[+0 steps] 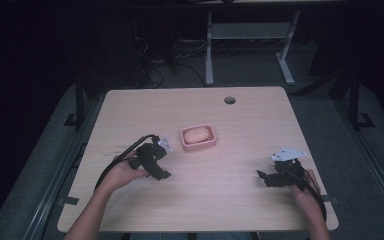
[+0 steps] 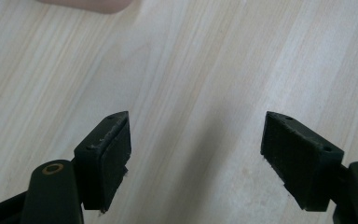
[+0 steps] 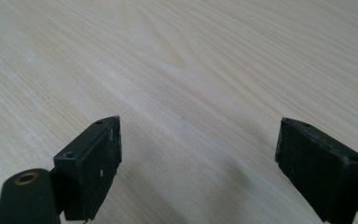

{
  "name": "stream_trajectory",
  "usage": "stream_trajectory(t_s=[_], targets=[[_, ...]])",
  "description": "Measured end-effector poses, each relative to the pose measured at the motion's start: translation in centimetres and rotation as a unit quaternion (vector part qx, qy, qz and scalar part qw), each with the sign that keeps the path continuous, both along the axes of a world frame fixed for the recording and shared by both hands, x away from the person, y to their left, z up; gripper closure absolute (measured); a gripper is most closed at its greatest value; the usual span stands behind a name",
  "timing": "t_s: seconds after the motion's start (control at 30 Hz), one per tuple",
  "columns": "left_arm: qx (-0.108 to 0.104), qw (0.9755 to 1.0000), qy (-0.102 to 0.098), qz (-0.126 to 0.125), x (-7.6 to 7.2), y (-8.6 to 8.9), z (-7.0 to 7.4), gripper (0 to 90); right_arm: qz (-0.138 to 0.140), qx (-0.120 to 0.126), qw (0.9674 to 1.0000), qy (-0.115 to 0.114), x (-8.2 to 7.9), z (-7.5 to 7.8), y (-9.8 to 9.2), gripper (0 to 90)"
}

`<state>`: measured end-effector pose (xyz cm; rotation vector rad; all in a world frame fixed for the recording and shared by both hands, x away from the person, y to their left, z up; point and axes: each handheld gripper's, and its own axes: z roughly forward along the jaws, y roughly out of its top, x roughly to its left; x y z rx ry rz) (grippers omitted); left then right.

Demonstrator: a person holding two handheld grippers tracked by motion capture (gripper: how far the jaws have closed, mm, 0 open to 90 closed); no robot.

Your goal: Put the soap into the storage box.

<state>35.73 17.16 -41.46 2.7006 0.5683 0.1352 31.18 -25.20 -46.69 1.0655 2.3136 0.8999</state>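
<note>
Pink dish [image 1: 198, 137] sits near the middle of the wooden table [image 1: 240, 125], holding one pale pink rounded bar of soap [image 1: 196, 134] that takes up most of its hollow. Left gripper [image 1: 161, 175] lies just beside the dish on its near left, jaws spread wide, nothing between them. Right gripper [image 1: 263, 176] well apart at the near right, jaws likewise spread and empty over bare wood.

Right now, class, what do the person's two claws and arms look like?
Both claws are black. The left claw trails a thick black cable; the right claw also trails one and carries a grey three-cornered plate. Each has two flat, blocky black pads, with a brass-coloured ring at one jaw's base. Forearms are bare, without sleeves.
</note>
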Motion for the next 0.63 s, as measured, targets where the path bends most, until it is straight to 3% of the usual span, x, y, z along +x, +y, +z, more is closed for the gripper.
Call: stream_trajectory(t_s=[0.63], targets=[[-0.011,0.9996,-0.015,0.022,-3.9,2.9,-1.7,23.6,0.006,-0.005,1.0000,0.000,-0.2,0.1,0.4,13.9]])
